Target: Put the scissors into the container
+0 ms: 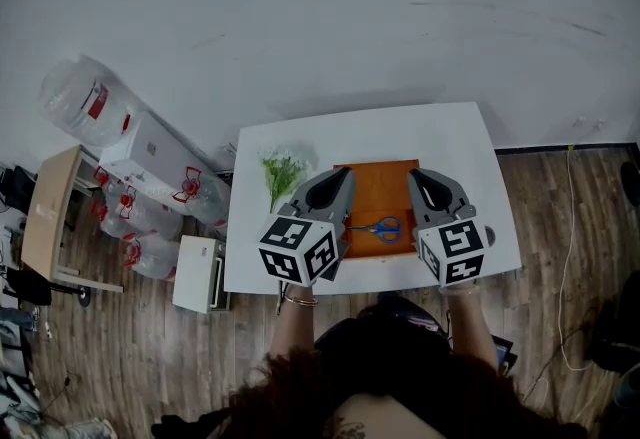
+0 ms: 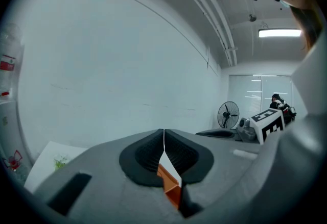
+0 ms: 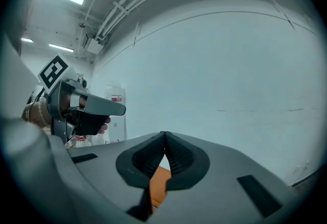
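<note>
Left tongs and right tongs are both pinched tight together, with nothing between the jaws. I'm holding them roughly level over the orange container, one along each side edge. The scissors, blue handles, lie inside it near the front edge, between my two tongs. I think they touch neither, but it's hard to judge from up here. The white table has bare room behind and right of the container. A green sprig sits near its left edge.
</note>
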